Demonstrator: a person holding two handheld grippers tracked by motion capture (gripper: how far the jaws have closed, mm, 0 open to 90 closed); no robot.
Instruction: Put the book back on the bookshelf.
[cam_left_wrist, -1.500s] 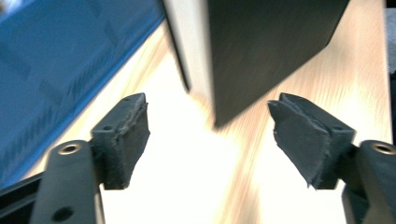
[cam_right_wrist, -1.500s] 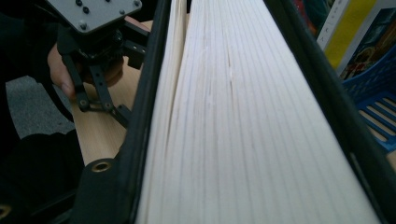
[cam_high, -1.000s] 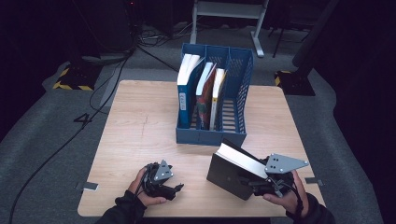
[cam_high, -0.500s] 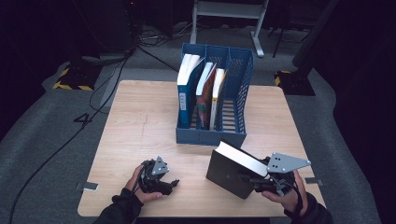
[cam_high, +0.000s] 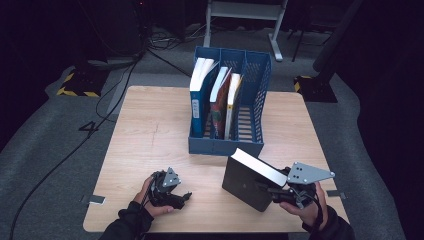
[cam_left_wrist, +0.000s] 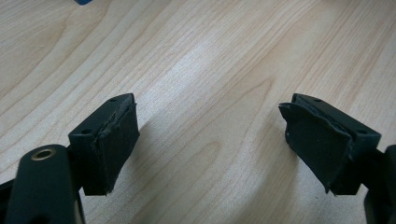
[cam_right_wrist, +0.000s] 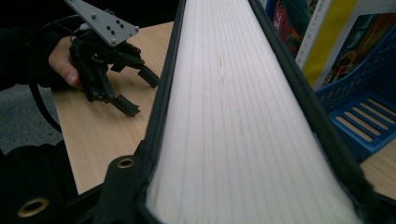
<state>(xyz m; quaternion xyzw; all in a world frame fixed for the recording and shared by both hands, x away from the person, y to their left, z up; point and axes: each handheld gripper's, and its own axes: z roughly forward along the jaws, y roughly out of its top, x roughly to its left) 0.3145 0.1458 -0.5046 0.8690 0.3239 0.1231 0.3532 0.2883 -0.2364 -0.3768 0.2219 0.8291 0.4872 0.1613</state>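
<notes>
Right gripper (cam_high: 278, 192) pinches my black book (cam_high: 247, 181) by its near end, jaws just having closed in on its covers, and the book stands on edge just in front of the blue file rack (cam_high: 227, 146). Left gripper (cam_high: 172, 196) rests spread and empty on the table (cam_high: 150, 135), left of the book.

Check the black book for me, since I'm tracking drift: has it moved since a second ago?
No. The black book stays just before the blue file rack's front right corner.
</notes>
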